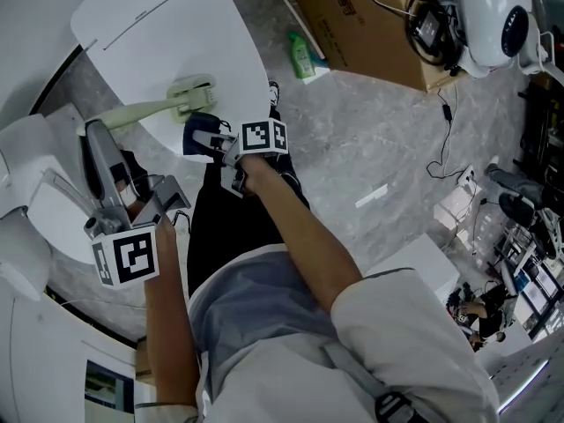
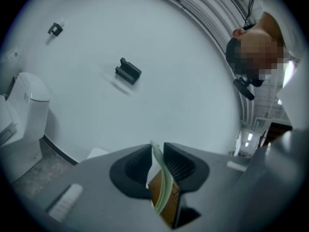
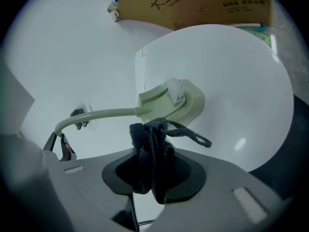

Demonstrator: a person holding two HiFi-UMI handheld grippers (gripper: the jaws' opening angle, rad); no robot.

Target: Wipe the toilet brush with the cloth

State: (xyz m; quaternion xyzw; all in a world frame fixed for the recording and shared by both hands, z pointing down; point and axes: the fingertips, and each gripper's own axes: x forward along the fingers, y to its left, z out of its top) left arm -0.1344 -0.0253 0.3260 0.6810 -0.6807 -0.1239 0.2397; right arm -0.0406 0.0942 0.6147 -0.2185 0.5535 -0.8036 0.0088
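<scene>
Found the toilet brush [image 3: 149,103], pale green, held out over the white table [image 1: 132,7], head near the table's edge and handle running back to the left. Found the left gripper [image 2: 155,159] with fingers pinched tight on the thin far end of that handle, nothing else between them. Found the right gripper [image 3: 153,175] with fingers closed on a bunched dark cloth [image 3: 150,149], one loose loop trailing off to the side. Placed the cloth just below the brush head, close in; could not settle through the wide-angle distortion whether touching or a shade apart. Judged the wipe as about to start or barely started.

Risks recorded:

- Grip taken at the very end of a long, slim handle. Judged likely to twist or slide in the left fingers once pressed at the head, with all the leverage working against that pinch.
- Cloth held as a wad rather than spread. Judged liable to catch by its loop on the head's housing and be dragged out of the right fingers on a firm stroke.
- Head held over the table. Judged liable to smear or skid across that surface under downward pressure from the cloth.

Advised light strokes along the line of the handle, with a firm left hold.
</scene>
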